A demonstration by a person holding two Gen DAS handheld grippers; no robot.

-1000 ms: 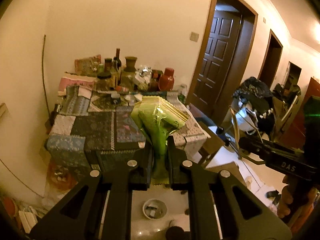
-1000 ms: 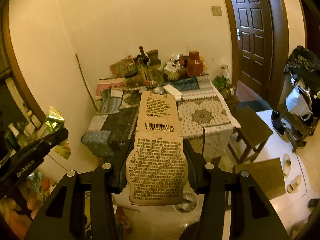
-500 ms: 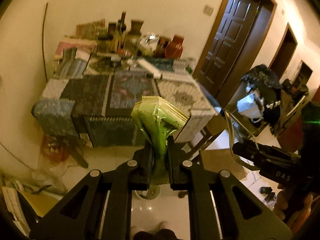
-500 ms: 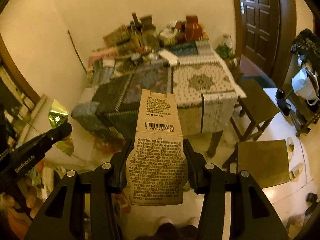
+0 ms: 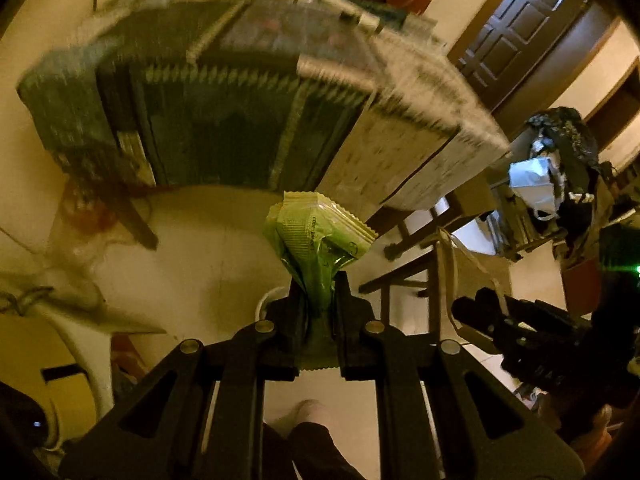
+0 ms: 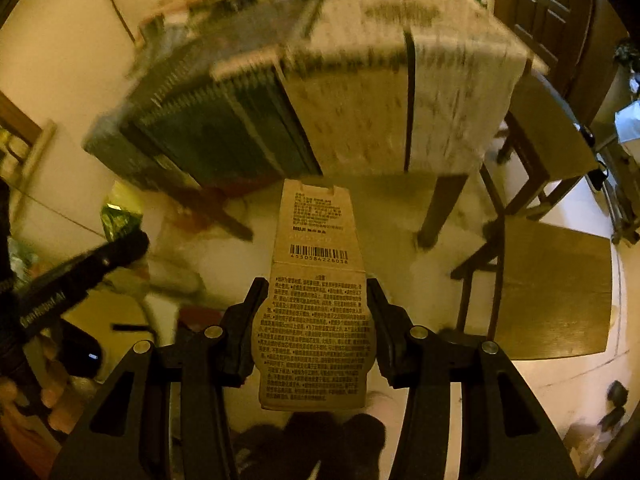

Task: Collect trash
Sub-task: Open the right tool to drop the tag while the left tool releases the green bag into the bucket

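- Green wrapper (image 5: 318,246), crumpled, is pinched in the left tongs (image 5: 318,316); its slick film could slide free.
- Brown cardboard packet (image 6: 316,312), clamped in the right tongs (image 6: 314,308) over the floor, could twist loose.

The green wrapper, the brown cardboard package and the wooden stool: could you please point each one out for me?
green wrapper (image 5: 316,236): left wrist view, on its crinkled upper half.
brown cardboard package (image 6: 318,240): right wrist view, just above its barcode.
wooden stool (image 6: 554,288): right wrist view, on its seat.
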